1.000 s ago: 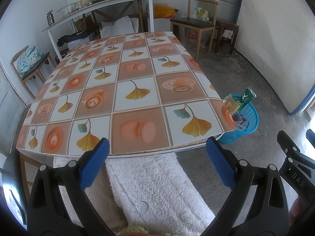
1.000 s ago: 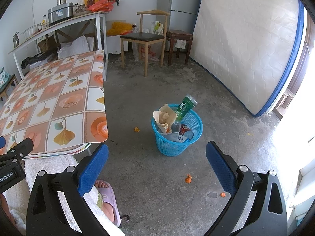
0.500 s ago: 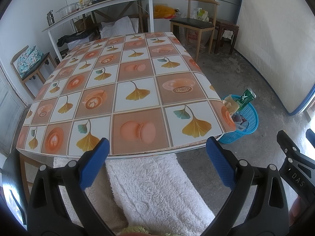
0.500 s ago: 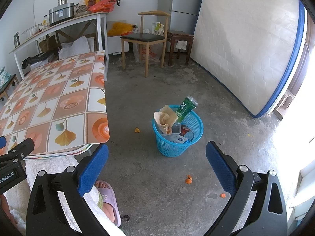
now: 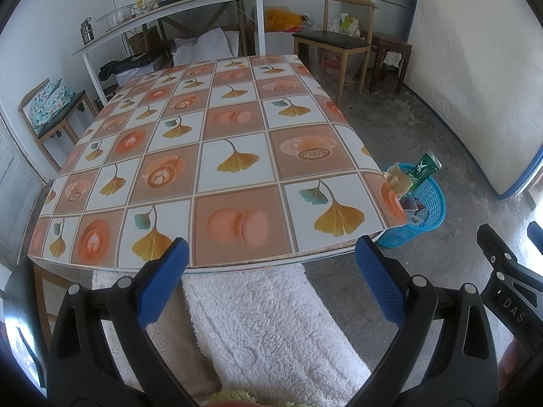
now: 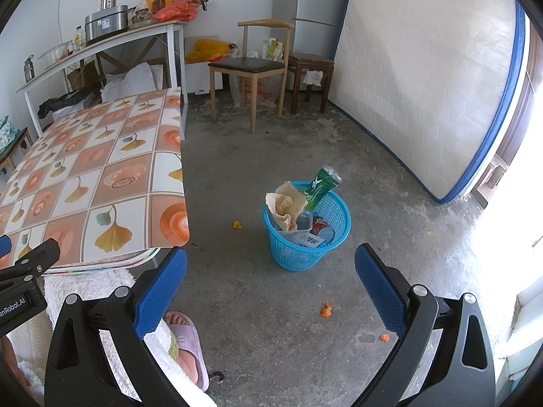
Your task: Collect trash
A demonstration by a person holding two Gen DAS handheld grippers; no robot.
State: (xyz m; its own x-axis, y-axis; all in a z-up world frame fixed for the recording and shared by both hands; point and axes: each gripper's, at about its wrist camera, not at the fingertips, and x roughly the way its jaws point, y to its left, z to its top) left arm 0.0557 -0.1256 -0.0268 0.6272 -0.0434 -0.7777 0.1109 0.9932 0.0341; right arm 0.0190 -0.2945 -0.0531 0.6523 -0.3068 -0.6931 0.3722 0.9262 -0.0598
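Note:
A blue plastic basket (image 6: pixel 325 251) stands on the concrete floor to the right of the table. It holds a green bottle (image 6: pixel 320 185), crumpled brown paper (image 6: pixel 286 203) and other trash. The basket also shows in the left wrist view (image 5: pixel 429 210), partly behind the table corner. Small orange scraps (image 6: pixel 325 310) lie on the floor near it. My left gripper (image 5: pixel 268 283) is open and empty at the near edge of the table (image 5: pixel 210 156). My right gripper (image 6: pixel 269 291) is open and empty above the floor, short of the basket.
The table carries a patterned cloth with leaves and cups. A wooden chair (image 6: pixel 251 64), a stool (image 6: pixel 310 64) and a mattress (image 6: pixel 431 81) leaning on the wall stand beyond. A shelf (image 5: pixel 169 17) with pots is at the back. White fluffy clothing (image 5: pixel 271 332) and a slippered foot (image 6: pixel 185 346) are below me.
Nothing has visibly changed apart from a very slight shift of the right view; both grippers stay open and empty.

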